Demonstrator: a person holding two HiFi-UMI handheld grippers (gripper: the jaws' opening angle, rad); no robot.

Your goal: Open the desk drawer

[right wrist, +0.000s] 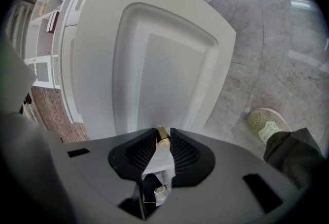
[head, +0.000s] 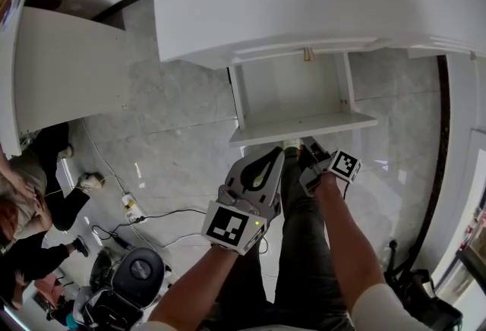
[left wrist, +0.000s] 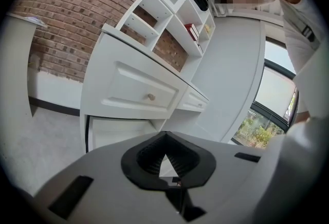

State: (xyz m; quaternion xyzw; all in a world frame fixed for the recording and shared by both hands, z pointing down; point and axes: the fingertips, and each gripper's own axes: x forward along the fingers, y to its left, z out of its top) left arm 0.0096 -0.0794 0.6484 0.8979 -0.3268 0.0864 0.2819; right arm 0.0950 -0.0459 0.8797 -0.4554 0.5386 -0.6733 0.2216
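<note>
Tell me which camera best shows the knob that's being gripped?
The right gripper view: the brass knob sits clamped between the hand-held gripper's jaws, against the drawer front. In the head view that gripper hides it. The left gripper view shows only another drawer's knob.

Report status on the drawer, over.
Right gripper shut on brass knob. Left gripper shut, empty. Drawer pulled well out. Person's leg close before it.

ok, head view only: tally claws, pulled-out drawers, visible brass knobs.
claws: 2 (left claw, right claw)
pulled-out drawer: 1
brass knob: 1
total: 4
</note>
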